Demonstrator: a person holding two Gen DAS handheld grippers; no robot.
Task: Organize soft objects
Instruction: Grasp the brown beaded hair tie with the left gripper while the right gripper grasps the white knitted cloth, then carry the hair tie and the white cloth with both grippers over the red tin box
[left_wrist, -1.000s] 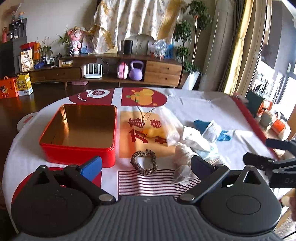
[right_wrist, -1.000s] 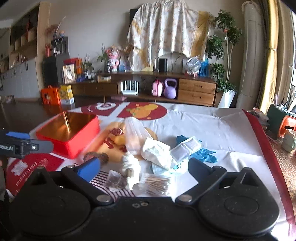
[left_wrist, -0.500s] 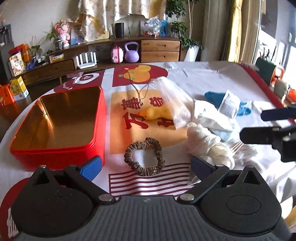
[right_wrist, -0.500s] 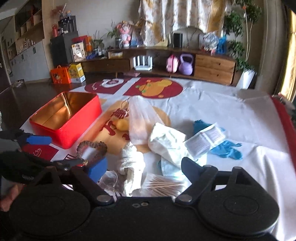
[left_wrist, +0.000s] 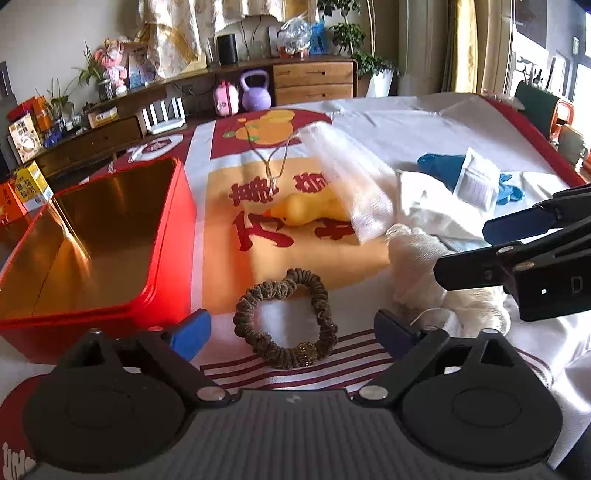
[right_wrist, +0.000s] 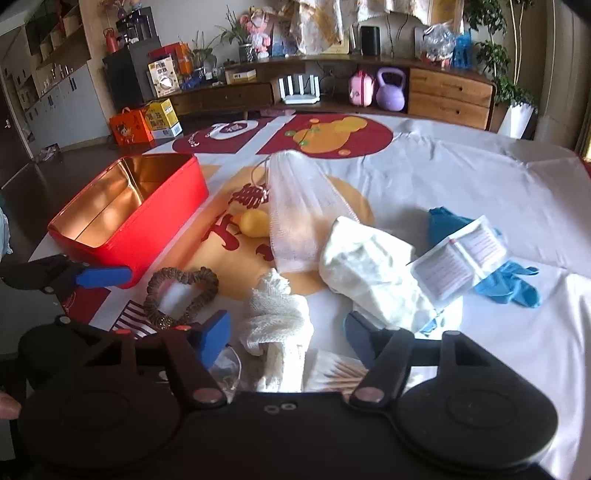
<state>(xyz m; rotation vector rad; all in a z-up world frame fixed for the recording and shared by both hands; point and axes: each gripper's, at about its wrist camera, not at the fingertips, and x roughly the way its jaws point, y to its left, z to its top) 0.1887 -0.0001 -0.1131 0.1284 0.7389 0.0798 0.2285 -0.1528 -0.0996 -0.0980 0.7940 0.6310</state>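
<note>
The red tin (left_wrist: 92, 236) is empty, so no soft thing is put away yet. All of the tidying is left to do.

The left tool (left_wrist: 291, 328) is wide apart and grips nothing. Its two sides have just been closing a little. The brown hair tie (left_wrist: 286, 319) lies flat on the tabletop (left_wrist: 424, 122), right between the two blue tips, but the tips do not touch it. The red tin sits just to the left of this tool, with its top off.

The right tool (right_wrist: 286, 330) is partly closed, and its sides have just been closing. The white knit cloth (right_wrist: 275, 325) sits bunched up between its tips. I do not think the tips squeeze it yet.

Past the right tool lie more soft things: a white mesh bag (right_wrist: 295, 214), a folded white cloth (right_wrist: 369, 269), a blue glove (right_wrist: 506, 280) with a paper packet (right_wrist: 458, 258) on it, and a yellow toy (right_wrist: 255, 223). All of them wait on the tabletop.

I think each tool is about to grab its own thing.
</note>
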